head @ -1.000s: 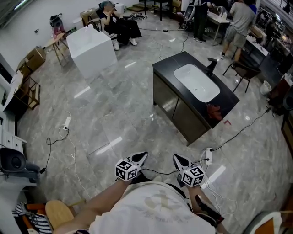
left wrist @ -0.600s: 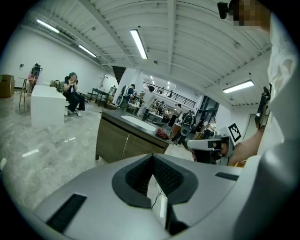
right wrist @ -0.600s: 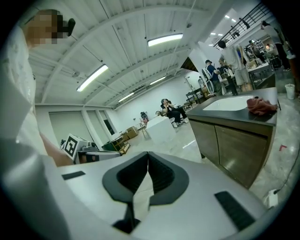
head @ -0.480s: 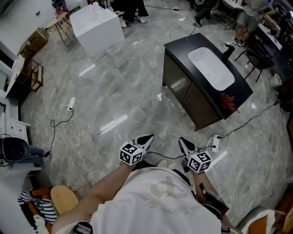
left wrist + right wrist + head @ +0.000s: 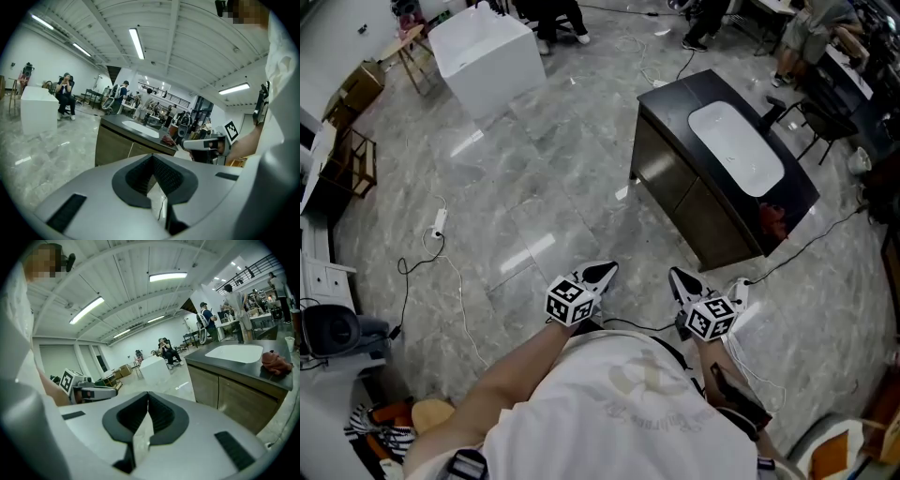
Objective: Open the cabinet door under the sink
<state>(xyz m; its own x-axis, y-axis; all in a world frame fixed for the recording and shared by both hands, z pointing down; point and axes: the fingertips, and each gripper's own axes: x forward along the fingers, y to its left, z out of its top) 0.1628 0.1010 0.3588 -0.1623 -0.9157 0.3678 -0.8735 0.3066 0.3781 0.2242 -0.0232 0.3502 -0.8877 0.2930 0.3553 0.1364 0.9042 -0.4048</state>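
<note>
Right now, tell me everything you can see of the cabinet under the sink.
The sink cabinet stands free on the grey marble-look floor. Its glossy black top holds a white basin, a dark faucet at the far edge and a crumpled red cloth at one end. Two flat brownish doors fill the front, both shut, no handles visible. Nothing touches them.

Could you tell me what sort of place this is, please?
Probably an open workshop or lab hall, not a home: the black sink cabinet stands alone on a polished grey floor, a white power strip lies there, and people work behind.
</note>
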